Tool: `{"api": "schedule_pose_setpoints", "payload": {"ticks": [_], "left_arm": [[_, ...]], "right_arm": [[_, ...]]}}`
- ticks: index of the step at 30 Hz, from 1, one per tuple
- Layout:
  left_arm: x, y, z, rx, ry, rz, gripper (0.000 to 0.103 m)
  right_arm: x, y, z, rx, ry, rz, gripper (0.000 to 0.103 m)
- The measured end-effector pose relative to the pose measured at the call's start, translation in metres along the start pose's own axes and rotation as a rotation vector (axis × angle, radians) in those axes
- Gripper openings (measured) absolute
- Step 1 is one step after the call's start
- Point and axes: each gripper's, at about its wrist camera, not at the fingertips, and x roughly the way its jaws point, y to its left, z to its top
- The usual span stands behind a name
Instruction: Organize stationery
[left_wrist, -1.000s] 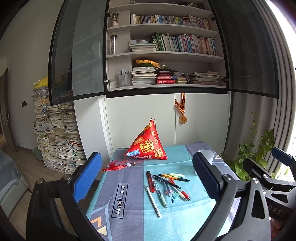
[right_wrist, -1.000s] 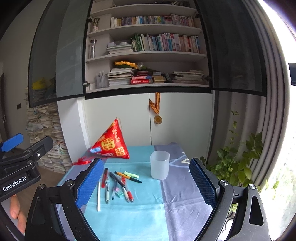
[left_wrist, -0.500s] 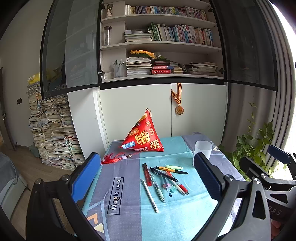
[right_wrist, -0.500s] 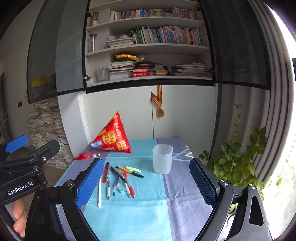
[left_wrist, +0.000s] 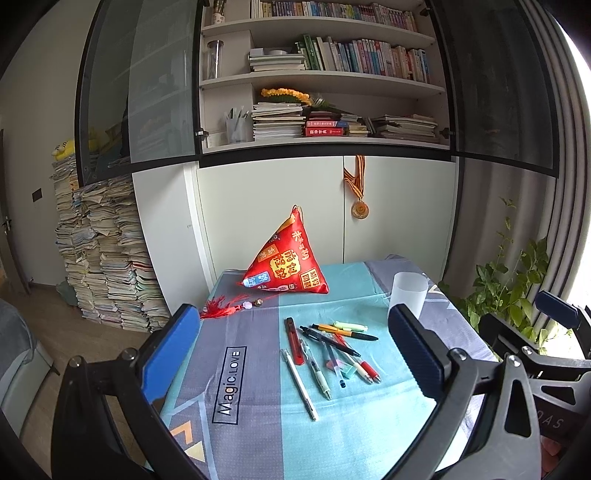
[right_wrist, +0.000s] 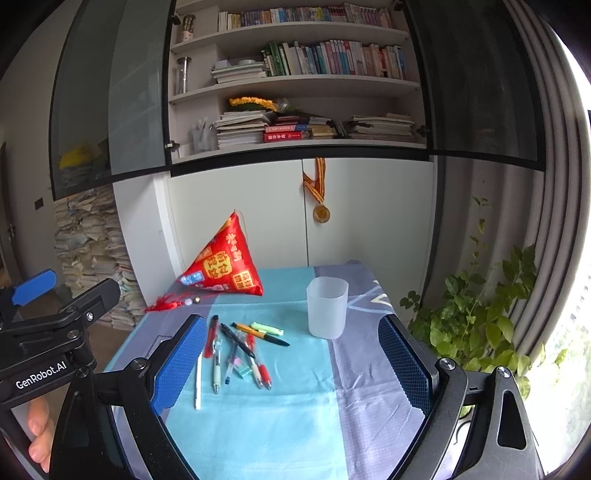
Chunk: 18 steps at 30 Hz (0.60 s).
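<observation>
Frosted plastic marks the cup (right_wrist: 327, 307) that stands upright and empty on a blue-and-grey tablecloth (right_wrist: 280, 424), just to the right of a loose scatter of pens (right_wrist: 242, 354) waiting to be put in order. Both handheld tools hang above the near edge of the table: the left gripper (left_wrist: 295, 363) with its blue pads spread wide and nothing between them, the right gripper (right_wrist: 291, 365) likewise wide apart and empty. Among the stationery lie a white pen (left_wrist: 299, 384) at the left edge of the pile, a red pen (left_wrist: 293, 341) beside it, a black pen (left_wrist: 328, 340) laid across several others, an orange-and-black pen (left_wrist: 343, 331) and a pale green highlighter (left_wrist: 351, 325) farthest back. A small mint eraser (right_wrist: 243, 370) sits among the barrels. Behind the scatter rests a red triangular pouch (left_wrist: 286, 264) with a tassel trailing to its left.

By the look of them the pens are light, stiff and smooth-barrelled, likely to roll or slide under the pads; a pinch across the middle of a barrel, square to its length, seems safest. Crossed pens probably need lifting from the top first. The white pen, lying apart, offers the cleanest grasp. Thin-walled and light, the cup could tip if nudged
</observation>
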Motion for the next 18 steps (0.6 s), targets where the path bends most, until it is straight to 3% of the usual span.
{"api": "schedule_pose_setpoints", "payload": {"ticks": [18], "left_arm": [[0.042, 0.007, -0.004, -0.014, 0.072, -0.001, 0.101]], "right_arm": [[0.037, 0.002, -0.002, 0.002, 0.075, -0.010, 0.094]]}}
